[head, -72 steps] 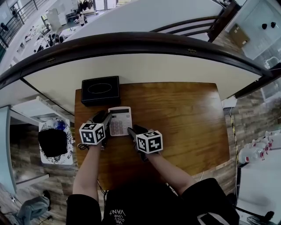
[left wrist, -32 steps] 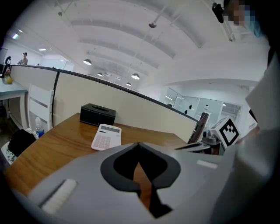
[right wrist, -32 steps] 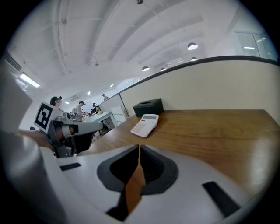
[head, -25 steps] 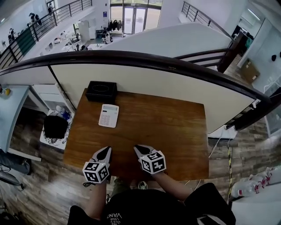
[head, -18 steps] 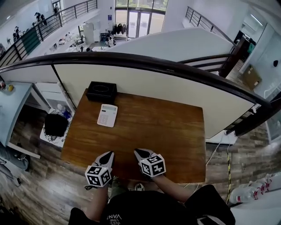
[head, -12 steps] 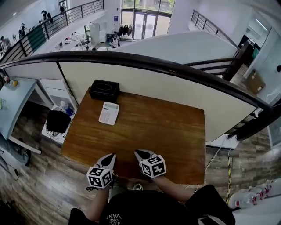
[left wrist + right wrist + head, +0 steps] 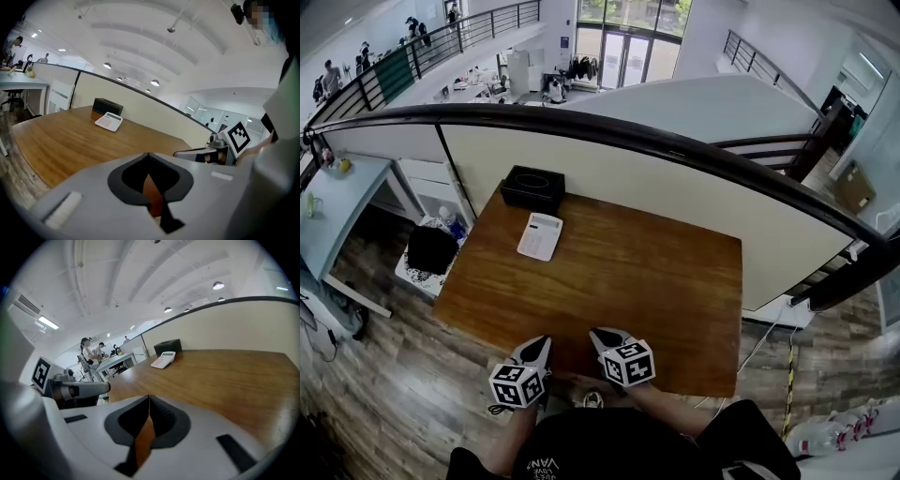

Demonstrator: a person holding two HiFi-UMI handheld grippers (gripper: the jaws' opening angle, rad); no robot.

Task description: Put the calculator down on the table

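Observation:
A white calculator (image 7: 540, 235) lies flat on the brown wooden table (image 7: 656, 281), near the far left corner and just in front of a black box (image 7: 533, 189). It also shows small in the left gripper view as the calculator (image 7: 108, 121) and in the right gripper view as the calculator (image 7: 163, 360). Both grippers hover at the table's near edge, far from it. My left gripper (image 7: 540, 345) is shut and empty. My right gripper (image 7: 600, 335) is shut and empty too, its jaws just meeting.
A cream partition with a dark curved rail (image 7: 675, 141) runs behind the table. A black bag on a white stool (image 7: 429, 253) stands left of the table. A pale desk (image 7: 337, 216) is further left. People sit at desks in the distance.
Both grippers drew back toward the near edge of the table, away from the calculator. The head view shifted, so the table sits further right in the picture. The calculator stayed put.

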